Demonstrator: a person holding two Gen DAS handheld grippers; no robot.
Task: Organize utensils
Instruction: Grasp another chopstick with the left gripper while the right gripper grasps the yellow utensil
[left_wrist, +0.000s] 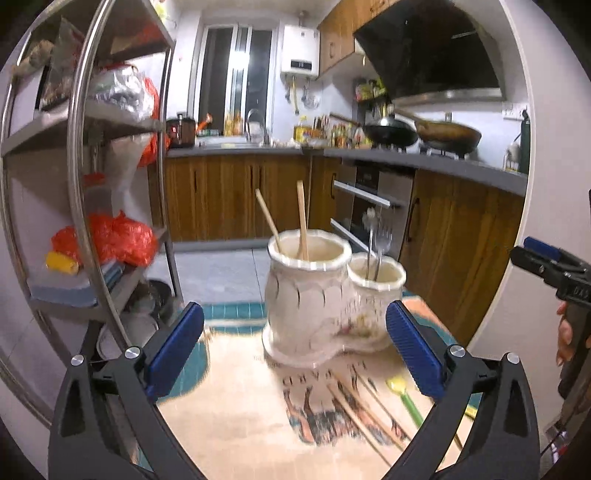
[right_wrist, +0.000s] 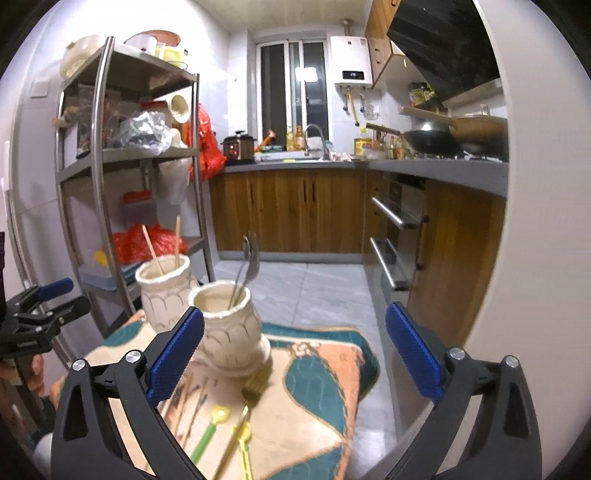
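A cream ceramic double utensil holder (left_wrist: 314, 306) stands on a patterned cloth (left_wrist: 240, 424). Its larger pot holds two wooden chopsticks (left_wrist: 303, 221), and its smaller pot (right_wrist: 229, 332) holds a metal fork and spoon (right_wrist: 248, 262). My left gripper (left_wrist: 294, 308) is open just short of the holder, nothing between its blue pads. My right gripper (right_wrist: 294, 310) is open too, with the smaller pot beside its left finger. On the cloth in front lie loose chopsticks (left_wrist: 365, 413), a green-handled yellow spoon (right_wrist: 210, 432), a gold fork (right_wrist: 251, 395) and a yellow plastic fork (right_wrist: 243, 446).
A steel shelf rack (right_wrist: 110, 166) crowded with bags and jars stands left of the table. Wooden cabinets (right_wrist: 295, 210) and an oven (right_wrist: 399, 221) line the far and right sides across a grey tiled floor (right_wrist: 314, 284). The cloth's far edge (right_wrist: 354, 332) marks the table's end.
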